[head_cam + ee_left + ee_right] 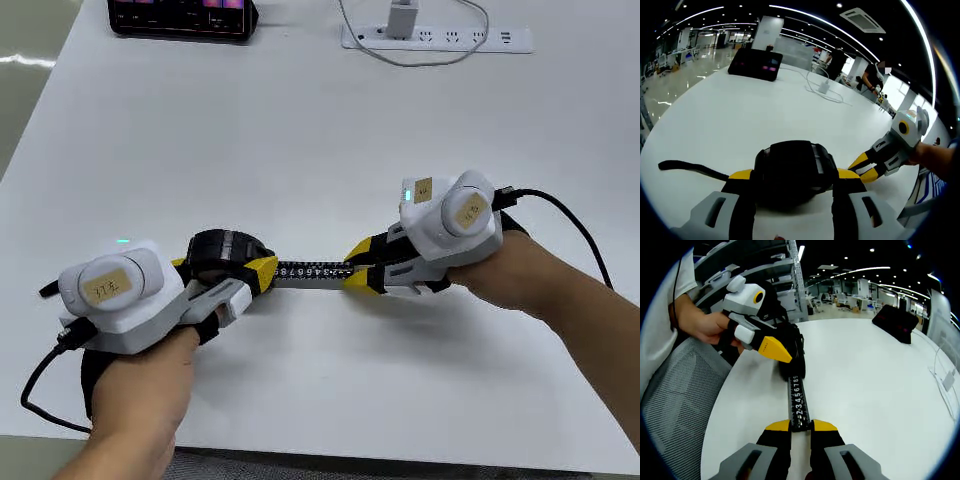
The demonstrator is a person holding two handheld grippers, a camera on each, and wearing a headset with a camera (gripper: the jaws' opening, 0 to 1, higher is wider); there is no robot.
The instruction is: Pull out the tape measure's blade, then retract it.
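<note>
While the left gripper (245,283) is clamped on the black body of the tape measure (222,252), its yellow-tipped jaws press the case from both sides. In the left gripper view the case (795,165) sits squarely between those tips (795,175). The right gripper (355,268) is closed on the free end of the blade (312,270), pinching it between its own yellow tips.

A short length of blade is drawn out. In the head view its long axis runs left to right just above the white table (300,130), from the case on the left to the right gripper. The two grippers face each other along it. In the right gripper view the blade (797,400) runs straight ahead from the jaws (801,426) to the case (794,354).

The left hand (140,390) holds its gripper from below and behind, near the table's front edge. The right hand (500,270) reaches in from the right, forearm angled across the corner.

White digits on the dark blade read 2 through 9 in the right gripper view. Each gripper carries tan stickers whose writing is too small to read.

At the far edge lie a dark tablet (180,15) with a lit screen and a white power strip (440,38) with a charger plugged in.
</note>
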